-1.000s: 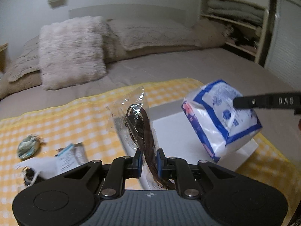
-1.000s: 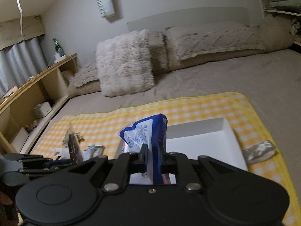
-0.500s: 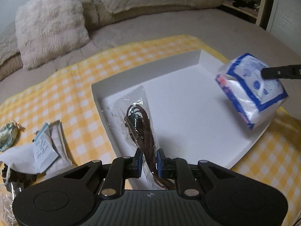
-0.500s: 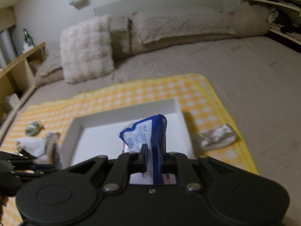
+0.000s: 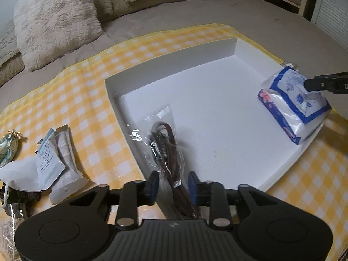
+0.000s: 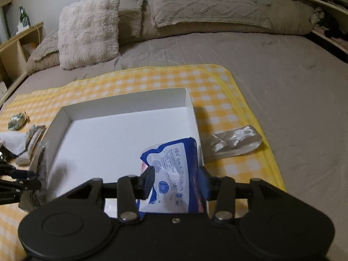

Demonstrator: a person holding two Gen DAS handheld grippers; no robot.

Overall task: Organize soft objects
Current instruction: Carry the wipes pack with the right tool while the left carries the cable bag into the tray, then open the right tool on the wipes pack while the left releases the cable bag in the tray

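Both jaws have parted since the earlier frame. Left gripper (image 5: 171,184) straddles the cord bag (image 5: 165,139); right gripper (image 6: 177,181) loosely flanks the tissue pack (image 6: 174,174), both resting in the tray (image 5: 174,65). Risk: the pack, at the tray's edge, tips out.

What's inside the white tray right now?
The white tray holds a clear bag of brown cord and a blue tissue pack; whatever lies beneath them is hidden.
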